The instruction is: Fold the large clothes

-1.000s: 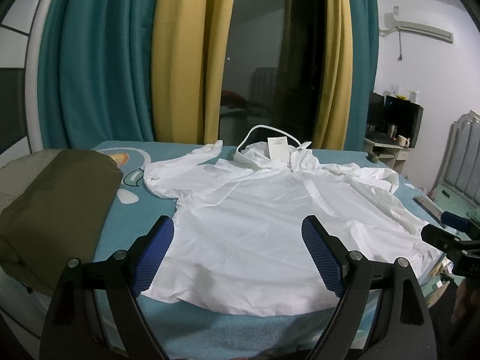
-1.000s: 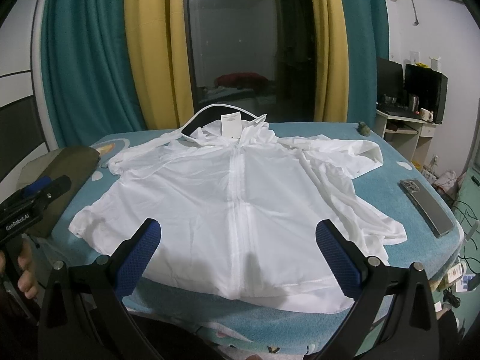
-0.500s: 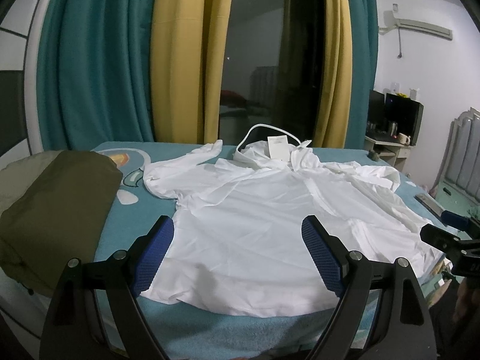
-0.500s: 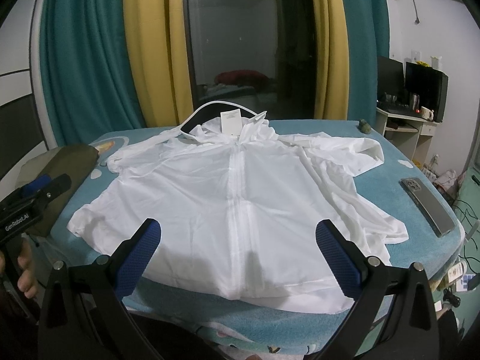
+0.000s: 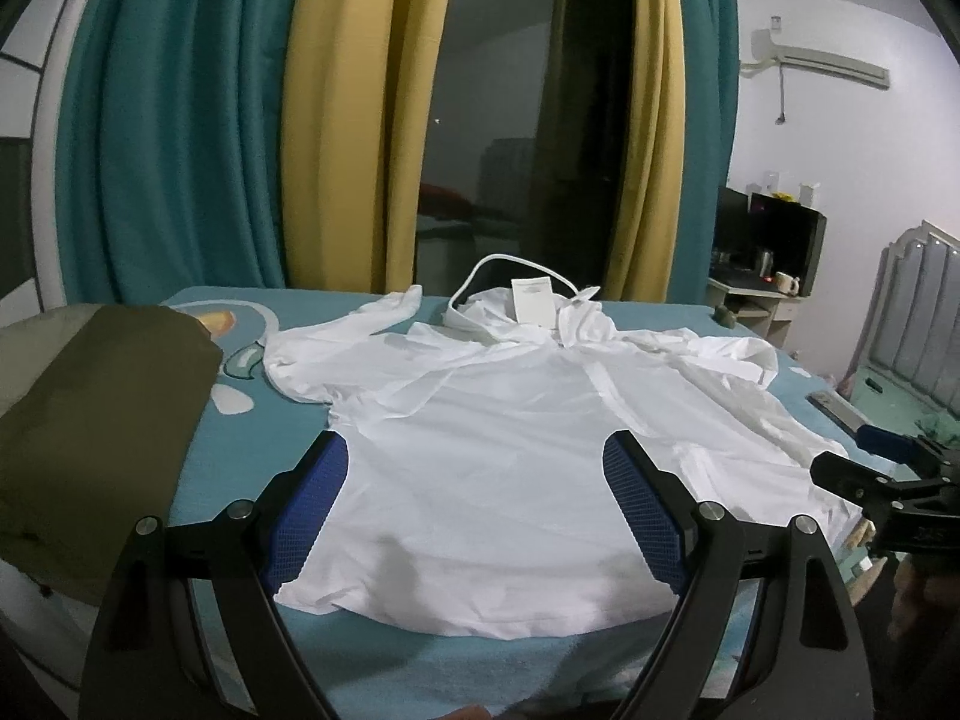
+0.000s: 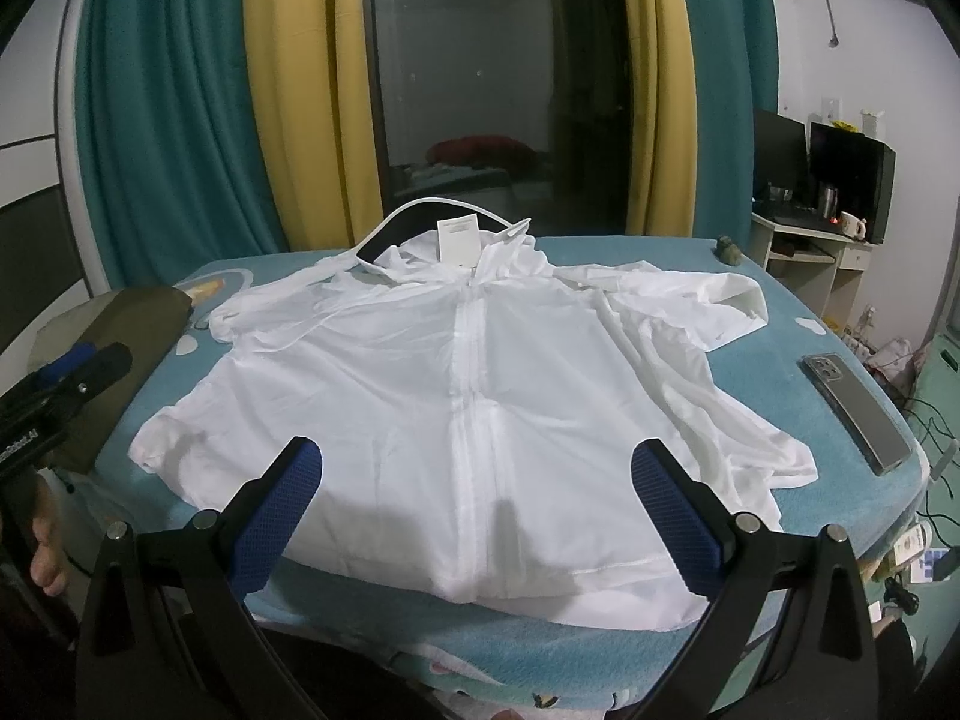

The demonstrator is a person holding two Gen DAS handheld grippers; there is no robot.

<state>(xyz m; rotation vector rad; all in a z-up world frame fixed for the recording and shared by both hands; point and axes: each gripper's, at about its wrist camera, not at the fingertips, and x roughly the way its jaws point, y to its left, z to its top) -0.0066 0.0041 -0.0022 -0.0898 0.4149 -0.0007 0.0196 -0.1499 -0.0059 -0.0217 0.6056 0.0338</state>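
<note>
Little has changed over the last second: the white jacket [image 6: 462, 384] lies spread flat, zip up, on the worktop [image 6: 774, 360]. Left gripper [image 5: 474, 504] and right gripper [image 6: 480, 504] still hover spread wide, empty. Folding not begun.

Both grippers, the left gripper [image 5: 477, 480] and the right gripper [image 6: 477, 489], have black arms, bumpy blue pads [image 6: 273, 516] and shiny round screws [image 6: 206, 519].
</note>
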